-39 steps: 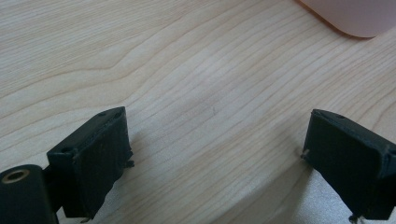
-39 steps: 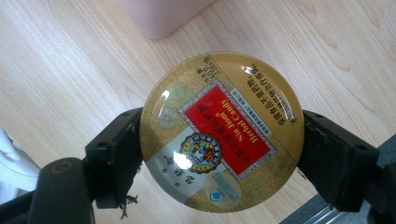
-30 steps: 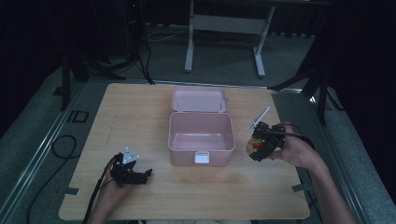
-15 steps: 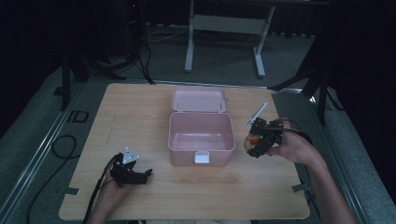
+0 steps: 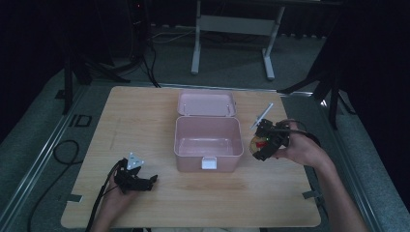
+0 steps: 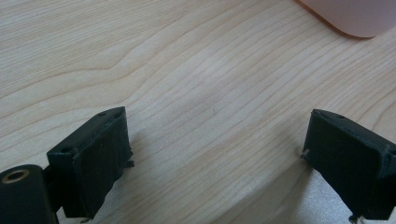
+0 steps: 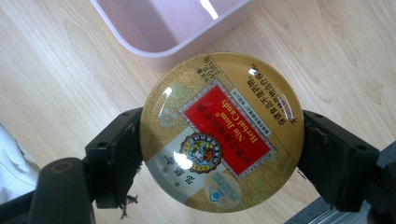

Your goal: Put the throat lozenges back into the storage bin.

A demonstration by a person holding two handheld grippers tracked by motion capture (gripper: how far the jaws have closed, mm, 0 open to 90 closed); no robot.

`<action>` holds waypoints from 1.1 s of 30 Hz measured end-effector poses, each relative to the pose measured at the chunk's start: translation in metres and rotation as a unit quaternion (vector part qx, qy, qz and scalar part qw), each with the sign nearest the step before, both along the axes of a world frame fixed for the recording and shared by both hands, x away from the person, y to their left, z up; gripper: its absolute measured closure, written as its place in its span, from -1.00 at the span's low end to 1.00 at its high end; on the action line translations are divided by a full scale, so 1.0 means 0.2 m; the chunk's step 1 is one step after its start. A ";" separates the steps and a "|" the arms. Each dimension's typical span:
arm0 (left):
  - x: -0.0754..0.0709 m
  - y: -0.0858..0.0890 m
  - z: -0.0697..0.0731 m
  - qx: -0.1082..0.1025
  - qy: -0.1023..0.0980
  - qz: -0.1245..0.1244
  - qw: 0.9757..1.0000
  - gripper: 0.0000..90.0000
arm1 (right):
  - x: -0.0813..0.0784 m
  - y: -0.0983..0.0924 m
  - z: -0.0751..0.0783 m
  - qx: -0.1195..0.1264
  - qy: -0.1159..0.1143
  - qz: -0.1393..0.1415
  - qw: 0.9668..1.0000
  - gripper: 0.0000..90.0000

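The landmark is the pink box (image 5: 208,137), which stands open at mid-table with its lid (image 5: 206,103) laid back on the far side and its interior empty.

The right gripper (image 5: 262,142) hangs just beside the box's right wall, above the wooden table (image 5: 145,121). Its jaws pinch a round gold candy tin (image 7: 222,132) by the rim, one jaw on each opposite edge, label facing the gripper's camera. In the right gripper view the box's near corner (image 7: 159,46) lies just beyond the tin, so the tin is outside the box and not yet over the opening.

The left gripper (image 6: 219,163) rests on the table well to the front-left of the box, jaws spread wide with only bare wood between them. It holds nothing.

Risks, as judged:
- The tin's rim is smooth, curved and glossy. The jaws bear on narrow edge contact only, so a tilt or jolt could let the tin rotate or slip out and drop beside the box.
- The tin sits close to the box wall. A sideways approach made too low could strike the rim and shove the box, which nothing steadies.
- Letting go from a height could make the tin bounce or land on edge inside the box.
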State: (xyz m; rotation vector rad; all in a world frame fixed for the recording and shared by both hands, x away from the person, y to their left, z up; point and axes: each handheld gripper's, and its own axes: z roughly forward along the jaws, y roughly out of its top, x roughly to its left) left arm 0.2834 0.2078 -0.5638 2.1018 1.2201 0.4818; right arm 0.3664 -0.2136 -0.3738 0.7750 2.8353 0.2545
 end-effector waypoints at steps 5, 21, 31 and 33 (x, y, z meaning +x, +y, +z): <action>0.00 0.00 0.00 0.000 0.000 0.000 1.000 -0.83 | 0.01 0.02 0.01 0.002 -0.001 0.004 1.000 -0.56; 0.00 0.00 0.00 0.000 0.001 0.000 1.000 -0.83 | 0.02 0.07 0.02 -0.001 -0.001 0.012 1.000 -0.56; 0.00 0.00 0.00 0.000 0.001 0.000 1.000 -0.83 | 0.03 0.11 0.04 -0.001 -0.001 0.019 1.000 -0.56; 0.00 0.00 0.00 0.000 0.001 0.000 1.000 -0.83 | 0.04 0.12 0.04 -0.001 0.000 0.018 1.000 -0.56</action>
